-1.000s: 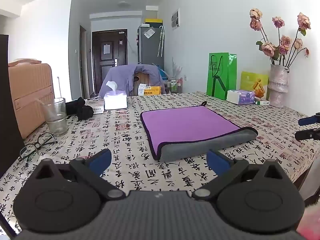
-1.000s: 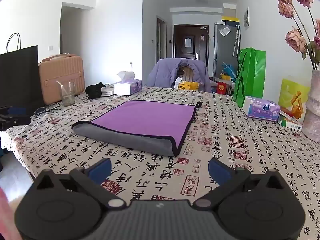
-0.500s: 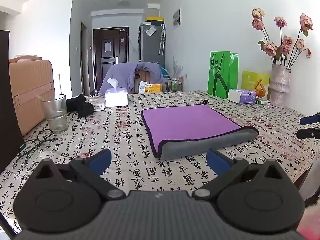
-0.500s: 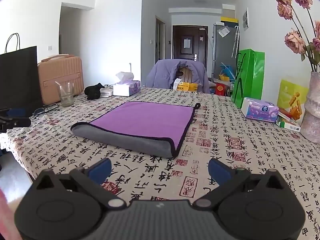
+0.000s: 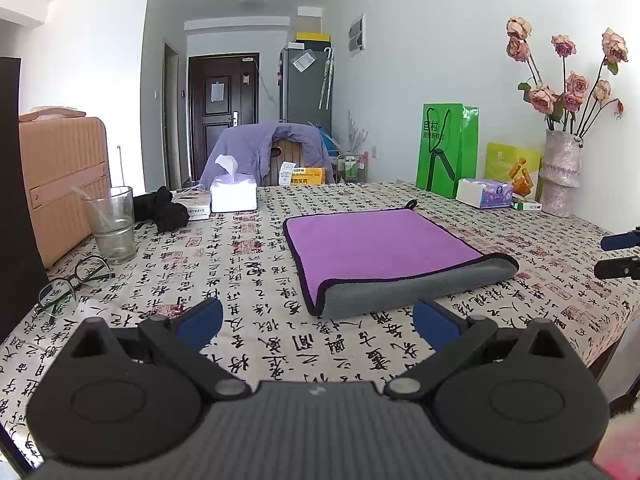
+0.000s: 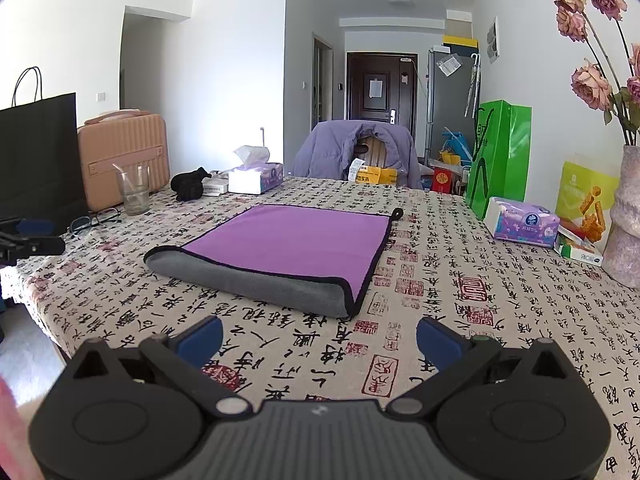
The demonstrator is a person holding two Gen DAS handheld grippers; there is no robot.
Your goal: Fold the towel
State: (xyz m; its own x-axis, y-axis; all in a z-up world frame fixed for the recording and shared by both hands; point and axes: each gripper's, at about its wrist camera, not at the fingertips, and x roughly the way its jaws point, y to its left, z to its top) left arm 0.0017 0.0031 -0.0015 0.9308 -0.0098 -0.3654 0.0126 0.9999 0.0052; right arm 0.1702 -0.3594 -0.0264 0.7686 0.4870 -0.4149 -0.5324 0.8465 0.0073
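A purple towel with grey underside lies folded on the patterned tablecloth, its grey fold facing me; it also shows in the right wrist view. My left gripper is open and empty, just short of the towel's near left corner. My right gripper is open and empty, just short of the near right corner. The right gripper's fingertips show at the right edge of the left view; the left gripper's fingertips show at the left edge of the right view.
On the left stand a glass, spectacles, a black cloth, a tissue box and a pink suitcase. On the right are a green bag, a tissue pack and a flower vase.
Both grippers have risen and tilted slightly, so the towel sits a little lower in view. The towel has not moved.
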